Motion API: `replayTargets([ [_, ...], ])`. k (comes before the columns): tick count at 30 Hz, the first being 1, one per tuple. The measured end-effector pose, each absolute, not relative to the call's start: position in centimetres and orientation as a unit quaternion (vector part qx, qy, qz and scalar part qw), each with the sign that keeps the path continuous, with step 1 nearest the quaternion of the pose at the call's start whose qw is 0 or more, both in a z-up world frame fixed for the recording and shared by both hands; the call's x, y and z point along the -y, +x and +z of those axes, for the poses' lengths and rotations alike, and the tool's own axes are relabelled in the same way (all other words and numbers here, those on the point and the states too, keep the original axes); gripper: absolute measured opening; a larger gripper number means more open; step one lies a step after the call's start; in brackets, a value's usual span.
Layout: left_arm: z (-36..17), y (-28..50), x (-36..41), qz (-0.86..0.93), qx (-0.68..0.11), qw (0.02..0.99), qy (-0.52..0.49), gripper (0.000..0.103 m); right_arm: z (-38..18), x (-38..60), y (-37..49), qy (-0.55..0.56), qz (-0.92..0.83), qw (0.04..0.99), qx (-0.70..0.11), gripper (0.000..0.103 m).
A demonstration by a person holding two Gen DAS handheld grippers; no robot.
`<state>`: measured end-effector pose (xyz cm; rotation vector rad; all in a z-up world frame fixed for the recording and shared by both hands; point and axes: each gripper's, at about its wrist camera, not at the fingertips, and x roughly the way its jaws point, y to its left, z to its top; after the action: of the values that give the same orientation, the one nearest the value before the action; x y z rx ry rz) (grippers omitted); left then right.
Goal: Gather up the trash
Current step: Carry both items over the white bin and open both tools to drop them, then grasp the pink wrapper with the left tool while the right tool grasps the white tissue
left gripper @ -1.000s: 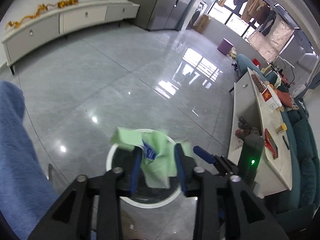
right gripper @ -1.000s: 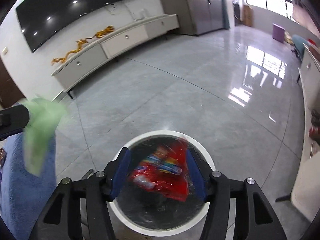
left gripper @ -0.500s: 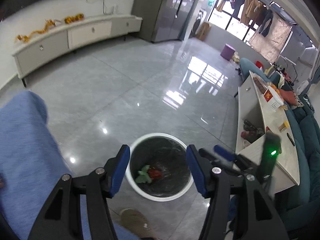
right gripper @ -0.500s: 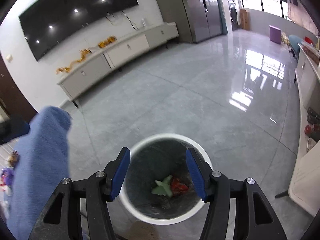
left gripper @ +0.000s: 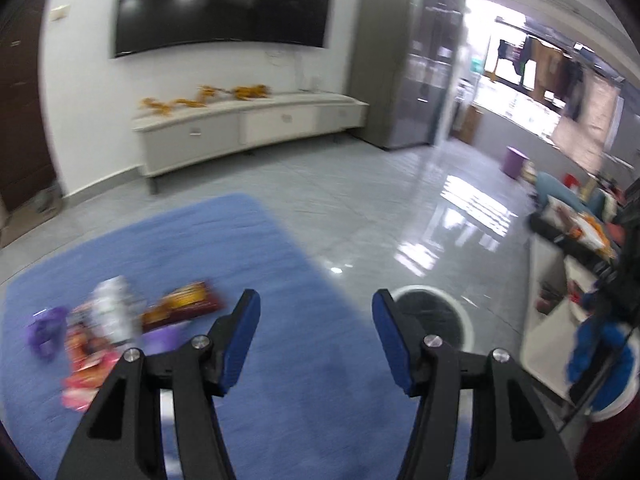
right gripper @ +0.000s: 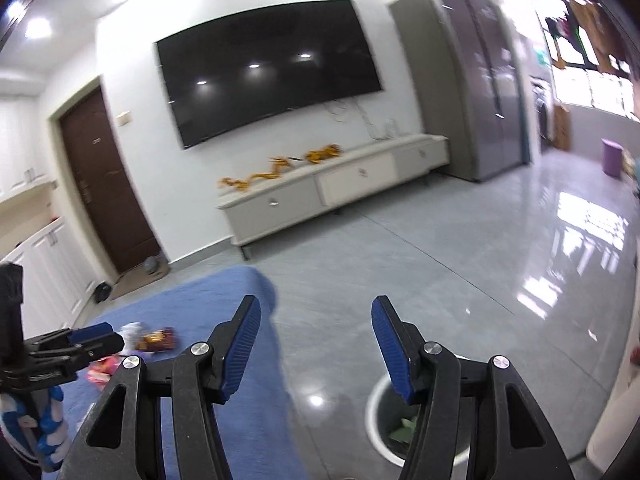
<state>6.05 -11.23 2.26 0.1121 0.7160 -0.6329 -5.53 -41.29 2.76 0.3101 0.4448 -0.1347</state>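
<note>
Between pickups. Left gripper (left gripper: 316, 314) and right gripper (right gripper: 316, 320): jaws spread, empty. Snack wrappers (left gripper: 120, 328) on blue rug (left gripper: 280, 280), left of trash bin (left gripper: 460, 312). Next: reach wrappers, pinch one.

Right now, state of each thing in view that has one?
left tongs: open, empty
right tongs: open, empty
trash bin: no lid visible, green scrap inside
wrappers: loose pile on the blue rug, not yet collected
TV: screen dark
door: closed
</note>
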Motion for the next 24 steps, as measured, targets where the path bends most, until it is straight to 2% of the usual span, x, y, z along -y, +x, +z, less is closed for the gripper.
replayTargets([
  [8, -1.3, 7.9, -4.0, -0.191, -0.371, 0.909, 0.016, 0.056, 3.8, 33.6, -0.5, 0.109, 0.007, 0.966, -0.236, 0.056],
  [13, -3.8, 9.4, -10.1, -0.163, -0.396, 0.903, -0.036, 0.056, 2.3, 29.9, 2.5, 0.097, 0.040, 0.958, -0.267, 0.056],
  [24, -6.7, 13.6, -8.3, -0.214, -0.417, 0.881, -0.064, 0.057, -2.7, 22.2, 5.6, 0.062, 0.120, 0.928, -0.347, 0.056],
])
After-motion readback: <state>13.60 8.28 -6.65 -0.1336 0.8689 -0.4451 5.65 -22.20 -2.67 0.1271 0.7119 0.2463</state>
